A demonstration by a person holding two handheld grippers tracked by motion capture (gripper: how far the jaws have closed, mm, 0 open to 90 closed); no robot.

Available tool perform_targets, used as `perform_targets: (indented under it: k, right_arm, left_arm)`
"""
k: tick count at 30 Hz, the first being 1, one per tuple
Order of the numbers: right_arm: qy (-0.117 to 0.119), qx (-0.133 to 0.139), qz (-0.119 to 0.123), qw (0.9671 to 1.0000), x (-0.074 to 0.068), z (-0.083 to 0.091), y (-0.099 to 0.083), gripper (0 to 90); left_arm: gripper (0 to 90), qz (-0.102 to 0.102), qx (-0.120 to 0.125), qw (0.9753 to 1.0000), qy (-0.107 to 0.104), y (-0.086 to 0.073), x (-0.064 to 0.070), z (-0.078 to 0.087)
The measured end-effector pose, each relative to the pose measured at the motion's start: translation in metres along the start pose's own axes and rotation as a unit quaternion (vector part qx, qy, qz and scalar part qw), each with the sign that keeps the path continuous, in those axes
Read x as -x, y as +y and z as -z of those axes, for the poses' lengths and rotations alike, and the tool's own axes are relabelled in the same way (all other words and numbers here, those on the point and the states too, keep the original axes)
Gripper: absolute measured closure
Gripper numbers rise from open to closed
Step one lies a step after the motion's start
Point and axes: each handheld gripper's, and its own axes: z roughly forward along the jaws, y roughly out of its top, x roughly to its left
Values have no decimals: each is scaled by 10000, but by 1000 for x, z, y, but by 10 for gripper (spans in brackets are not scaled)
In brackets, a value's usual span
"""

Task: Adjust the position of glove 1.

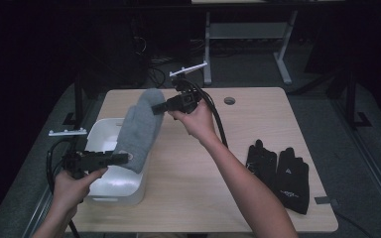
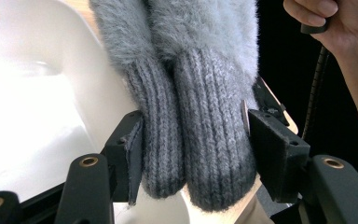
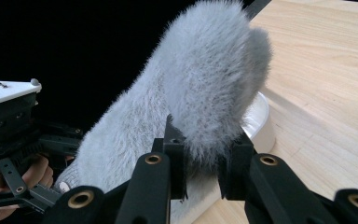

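A pair of grey fuzzy mittens (image 1: pixel 140 130) is held above the white bin (image 1: pixel 110 191), cuffs clenched by the left tool (image 1: pixel 121 158), tips pinched by the right tool (image 1: pixel 157 107). That shallow tip grip could slip, dropping them outside.

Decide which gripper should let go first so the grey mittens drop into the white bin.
Probably right: the right gripper pinches the fuzzy tips above the table, while the left gripper holds the grey mittens' cuffs over the white bin.
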Motion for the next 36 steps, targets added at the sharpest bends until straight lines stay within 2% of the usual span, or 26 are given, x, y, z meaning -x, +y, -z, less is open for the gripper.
perform_targets:
  k: [22, 36]
  right_arm:
    - [108, -279, 129, 9995, -12, -43, 11, 755]
    - [157, -549, 128, 9983, -13, -76, 8, 755]
  left_arm:
    - [403, 232, 100, 9995, 200, -16, -21, 22]
    - [403, 469, 81, 9985, 272, -36, -38, 26]
